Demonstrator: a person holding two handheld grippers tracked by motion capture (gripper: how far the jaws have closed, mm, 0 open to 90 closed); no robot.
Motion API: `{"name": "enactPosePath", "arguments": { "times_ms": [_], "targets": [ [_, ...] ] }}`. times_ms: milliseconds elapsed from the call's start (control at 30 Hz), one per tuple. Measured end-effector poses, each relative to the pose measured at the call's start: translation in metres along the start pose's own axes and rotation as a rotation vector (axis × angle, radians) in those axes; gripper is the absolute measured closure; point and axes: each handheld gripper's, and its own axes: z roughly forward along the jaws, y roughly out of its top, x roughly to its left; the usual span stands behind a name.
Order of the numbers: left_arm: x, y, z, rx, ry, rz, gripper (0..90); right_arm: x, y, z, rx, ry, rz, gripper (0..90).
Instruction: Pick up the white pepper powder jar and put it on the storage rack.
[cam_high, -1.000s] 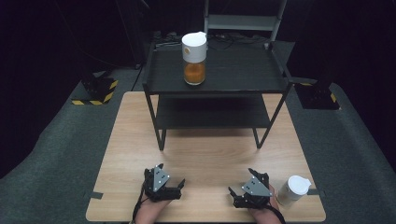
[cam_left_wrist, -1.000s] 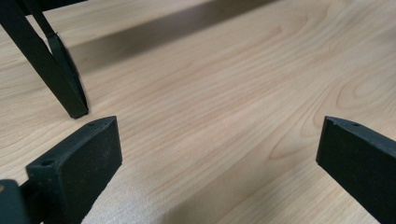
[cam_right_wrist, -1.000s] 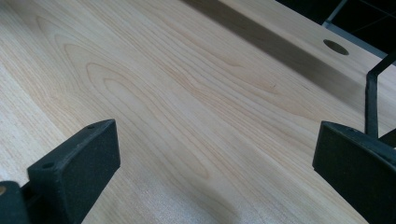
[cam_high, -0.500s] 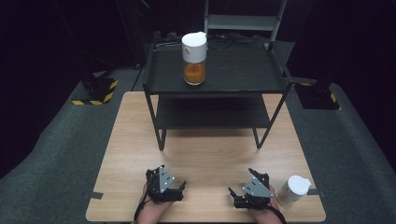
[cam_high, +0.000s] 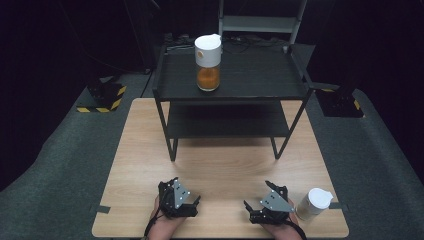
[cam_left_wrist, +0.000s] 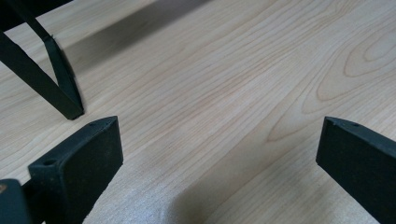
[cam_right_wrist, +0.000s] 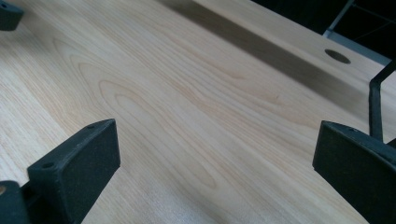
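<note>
Low at the table's near edge, my left gripper (cam_high: 187, 190) is open, with bare wood between its black jaws (cam_left_wrist: 219, 135). My right gripper (cam_high: 256, 195) sits beside it to the right, also open and holding nothing (cam_right_wrist: 217, 135). A jar with a white lid and orange contents (cam_high: 207, 62) stands on the top deck of a black two-tier shelf (cam_high: 250, 95) at the table's far side. A white-lidded container (cam_high: 314, 202) stands just right of my right gripper, apart from it.
A front leg of the shelf (cam_left_wrist: 60, 88) rises ahead-left of the left gripper. Another shelf leg (cam_right_wrist: 376, 105) shows at the right edge of the right gripper view. The wooden table (cam_high: 225, 165) lies open between the grippers and the shelf.
</note>
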Motion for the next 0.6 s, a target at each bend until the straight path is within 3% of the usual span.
{"name": "enactPosePath", "arguments": {
  "times_ms": [200, 400, 600],
  "targets": [
    [0.002, -0.001, 0.0, -0.005, -0.004, -0.014, 0.7, -0.002, 0.002, -0.007, -0.042, 0.001, 0.01, 0.0],
    [0.001, 0.0, 0.0, -0.001, -0.005, 0.002, 0.7, -0.003, 0.004, -0.021, -0.12, -0.007, 0.024, 0.0],
    [0.001, 0.0, 0.0, 0.0, -0.005, 0.001, 0.7, -0.004, 0.006, -0.03, -0.163, -0.004, 0.037, 0.0]
  ]
}}
